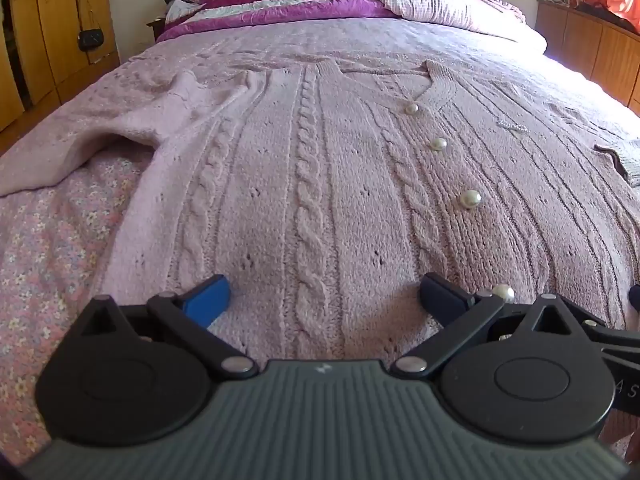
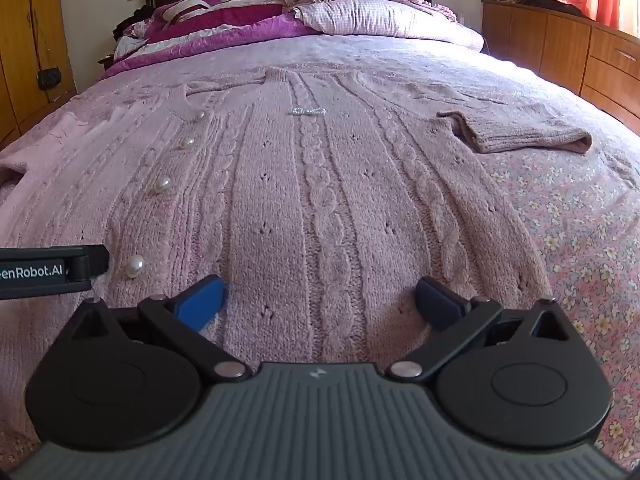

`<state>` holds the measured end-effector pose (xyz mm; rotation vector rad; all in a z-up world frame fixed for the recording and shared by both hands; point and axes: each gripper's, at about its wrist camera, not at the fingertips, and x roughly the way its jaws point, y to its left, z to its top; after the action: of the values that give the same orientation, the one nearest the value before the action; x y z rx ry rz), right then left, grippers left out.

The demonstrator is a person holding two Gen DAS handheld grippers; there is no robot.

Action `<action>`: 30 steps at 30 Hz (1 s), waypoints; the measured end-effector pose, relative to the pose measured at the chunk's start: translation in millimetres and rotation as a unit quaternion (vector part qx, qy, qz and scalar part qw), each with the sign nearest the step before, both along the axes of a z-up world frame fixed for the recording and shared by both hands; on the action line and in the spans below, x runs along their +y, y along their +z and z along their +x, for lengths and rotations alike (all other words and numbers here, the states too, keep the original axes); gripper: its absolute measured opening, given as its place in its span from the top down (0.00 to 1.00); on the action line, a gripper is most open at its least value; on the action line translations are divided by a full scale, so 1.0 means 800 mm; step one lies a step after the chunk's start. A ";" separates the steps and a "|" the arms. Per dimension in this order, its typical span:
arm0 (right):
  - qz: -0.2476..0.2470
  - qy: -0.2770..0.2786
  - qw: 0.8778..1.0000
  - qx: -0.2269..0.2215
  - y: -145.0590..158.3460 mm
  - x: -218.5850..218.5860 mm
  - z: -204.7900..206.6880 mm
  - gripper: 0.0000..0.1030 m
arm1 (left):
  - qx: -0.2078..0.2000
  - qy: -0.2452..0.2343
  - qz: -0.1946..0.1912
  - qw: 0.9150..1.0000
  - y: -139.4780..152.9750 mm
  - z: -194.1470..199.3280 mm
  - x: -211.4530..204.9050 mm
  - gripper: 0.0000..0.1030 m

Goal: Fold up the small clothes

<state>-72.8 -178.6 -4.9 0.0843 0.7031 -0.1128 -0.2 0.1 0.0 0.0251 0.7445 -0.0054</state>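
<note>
Knitwear fills both views: a pale pink cardigan (image 1: pixel 320 184) lies spread flat, front up, on the bed (image 1: pixel 52 248), hem toward the cameras and neckline toward the pillows (image 2: pixel 372 16). Its hem is hidden beneath the gripper bodies, so how it ends cannot be told. The left sleeve (image 1: pixel 80 148) runs off frame; the right sleeve (image 2: pixel 524 132) lies folded back beside the body, cuff thick and ribbed. The knit is chunky, with rope cables, narrow ribs and small eyelet holes. Round pearly buttons (image 1: pixel 470 199) line the placket, the nearest half hidden behind a finger link. A small glittery bow (image 2: pixel 308 111) is too tiny to read clearly. The left gripper (image 1: pixel 324 296) and right gripper (image 2: pixel 320 300) both stand spread wide over the lower knit, blue pads (image 2: pixel 200 304) pinching nothing. Floral sheet (image 2: pixel 580 240) borders the cardigan.
</note>
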 end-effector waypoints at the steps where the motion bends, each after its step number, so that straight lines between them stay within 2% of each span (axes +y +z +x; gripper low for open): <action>1: 0.000 0.000 1.000 0.000 0.000 0.000 0.000 0.00 | 0.001 0.001 -0.002 1.000 0.000 0.000 0.001 0.00; 30: -0.003 0.000 1.000 -0.003 0.000 0.001 -0.001 0.00 | 0.010 -0.001 -0.003 1.000 -0.003 0.006 0.000 0.00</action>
<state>-73.4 -177.8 -4.5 0.0787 0.6967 -0.1145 4.8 -0.1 -2.7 0.0199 0.7636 -0.0096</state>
